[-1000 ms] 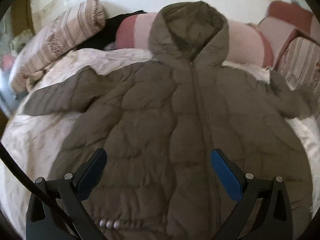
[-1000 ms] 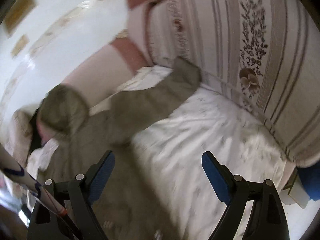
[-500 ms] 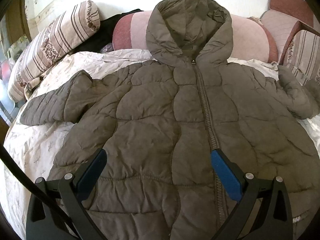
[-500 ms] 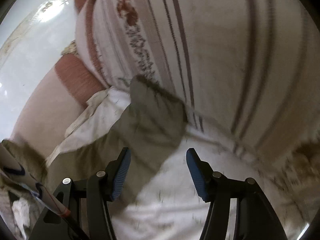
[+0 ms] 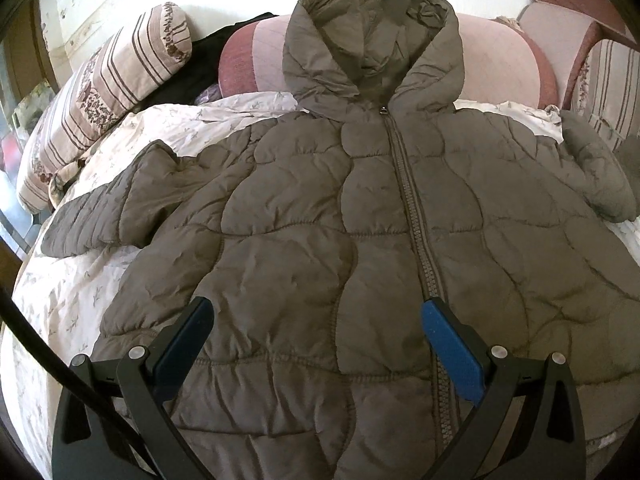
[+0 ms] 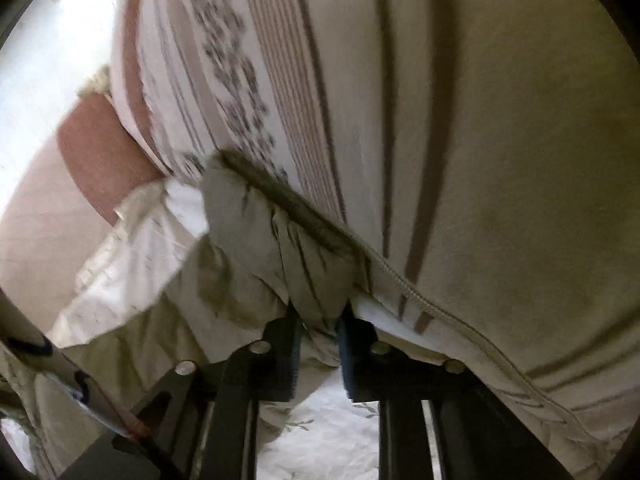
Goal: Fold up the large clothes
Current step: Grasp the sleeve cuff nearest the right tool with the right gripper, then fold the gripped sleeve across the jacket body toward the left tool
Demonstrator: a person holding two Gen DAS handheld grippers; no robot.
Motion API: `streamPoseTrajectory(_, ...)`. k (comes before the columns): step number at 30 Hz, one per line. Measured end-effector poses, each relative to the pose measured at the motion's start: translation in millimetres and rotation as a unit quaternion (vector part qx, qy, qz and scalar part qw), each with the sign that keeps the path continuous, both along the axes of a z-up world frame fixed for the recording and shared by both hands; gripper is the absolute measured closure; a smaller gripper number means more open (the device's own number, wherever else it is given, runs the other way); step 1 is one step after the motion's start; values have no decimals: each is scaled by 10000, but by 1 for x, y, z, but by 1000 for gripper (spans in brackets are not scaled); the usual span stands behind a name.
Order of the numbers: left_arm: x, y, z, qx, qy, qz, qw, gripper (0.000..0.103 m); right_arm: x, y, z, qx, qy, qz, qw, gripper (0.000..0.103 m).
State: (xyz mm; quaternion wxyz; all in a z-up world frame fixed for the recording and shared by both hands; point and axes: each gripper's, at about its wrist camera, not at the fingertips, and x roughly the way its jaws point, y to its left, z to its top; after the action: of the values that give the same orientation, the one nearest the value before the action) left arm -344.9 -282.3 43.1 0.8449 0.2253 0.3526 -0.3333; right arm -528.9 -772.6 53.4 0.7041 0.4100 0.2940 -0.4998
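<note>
Puffer jacket spread zipped on a bed.
Right hand-held gripper clamped on the sleeve cuff; left hand-held gripper apart, over the jacket's front.

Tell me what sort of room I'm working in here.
Most likely a bedroom: the jacket lies spread on a bed with a floral white quilt, striped pillows and pink bolsters along the wall.
</note>
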Motion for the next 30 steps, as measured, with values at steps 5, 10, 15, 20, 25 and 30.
streamPoseTrajectory(5,-1,2,2,-66,-7,9,10000,0,-22,24,46,-560,-183,-101,9982,88)
streamPoseTrajectory(10,0,9,11,-182,14,41,9998,0,-48,48,119,-986,-495,-170,9938,88)
streamPoseTrajectory(15,9,23,25,-425,40,218,9989,0,-49,96,192,-1339,-1037,96,9855,89)
streamPoseTrajectory(20,24,41,38,-648,76,471,9968,0,-15,168,255,-1603,-1663,879,9690,89)
streamPoseTrajectory(25,48,63,46,-776,62,937,9925,0,57,246,280,-1490,-2174,1857,9466,89)
streamPoseTrajectory(30,76,86,46,-812,109,1532,9848,0,138,312,251,-992,-2312,2871,9243,89)
